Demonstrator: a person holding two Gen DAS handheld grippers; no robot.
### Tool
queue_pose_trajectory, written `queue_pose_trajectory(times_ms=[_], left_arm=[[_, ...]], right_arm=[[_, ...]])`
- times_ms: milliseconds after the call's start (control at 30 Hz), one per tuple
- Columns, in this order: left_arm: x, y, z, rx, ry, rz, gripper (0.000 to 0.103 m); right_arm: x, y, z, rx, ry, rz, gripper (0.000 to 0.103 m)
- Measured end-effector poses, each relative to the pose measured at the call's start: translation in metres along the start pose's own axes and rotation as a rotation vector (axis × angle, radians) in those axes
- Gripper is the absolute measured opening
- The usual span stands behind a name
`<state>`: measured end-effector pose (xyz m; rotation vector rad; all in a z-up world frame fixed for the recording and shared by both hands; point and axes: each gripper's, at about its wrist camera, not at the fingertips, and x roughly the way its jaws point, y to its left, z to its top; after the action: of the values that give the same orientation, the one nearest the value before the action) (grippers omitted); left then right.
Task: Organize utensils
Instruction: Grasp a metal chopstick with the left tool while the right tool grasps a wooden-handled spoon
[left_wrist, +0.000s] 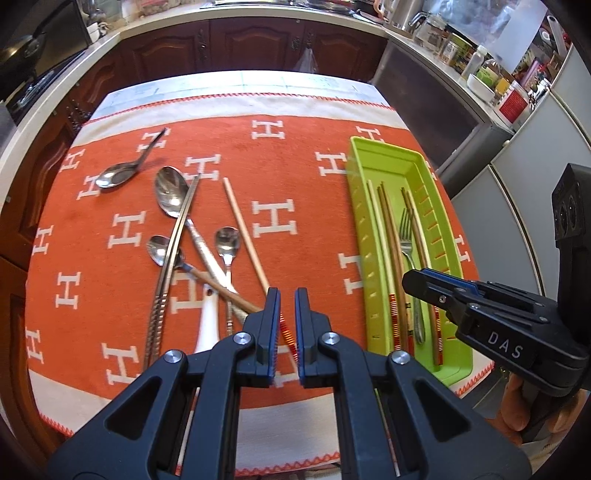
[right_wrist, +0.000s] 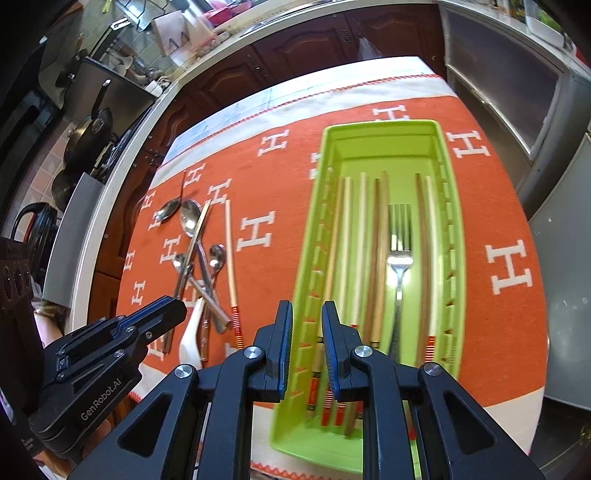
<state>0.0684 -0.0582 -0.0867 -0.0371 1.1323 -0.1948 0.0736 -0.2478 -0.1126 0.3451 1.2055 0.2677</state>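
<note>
A lime green tray lies on the right of the orange cloth. It holds a fork and several wooden chopsticks. Loose on the cloth at the left are a large spoon, a dark spoon, two small spoons, metal chopsticks, one wooden chopstick and a white handle. My left gripper hovers shut and empty over that chopstick's striped end. My right gripper hangs over the tray's left wall, slightly open and empty.
The orange cloth with white H marks covers a small table whose edges drop off on all sides. Dark wooden cabinets run behind it. A grey appliance and cluttered counter stand at the right. Pans sit far left.
</note>
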Motion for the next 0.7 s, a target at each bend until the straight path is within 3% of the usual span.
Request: queue_pose_trajectory(times_ms=[333,533,700], left_arm=[[-0.009,0.037,-0.004,-0.042,-0.019,0.0,0.004],[-0.012,0.075,-0.006,-0.056,-0.02,-0.029,0.004],[-0.005,0.112,-0.01,-0.081,-0.006,0.002,0.004]], right_arm=[[0.01,0.042,0.003,-0.075,0.012,0.004,0.016],[0.021,0.077,0.011,-0.154,0.013,0.008,0.016],[0.039,0.105,0.021,-0.221,0.026,0.016,0.016]])
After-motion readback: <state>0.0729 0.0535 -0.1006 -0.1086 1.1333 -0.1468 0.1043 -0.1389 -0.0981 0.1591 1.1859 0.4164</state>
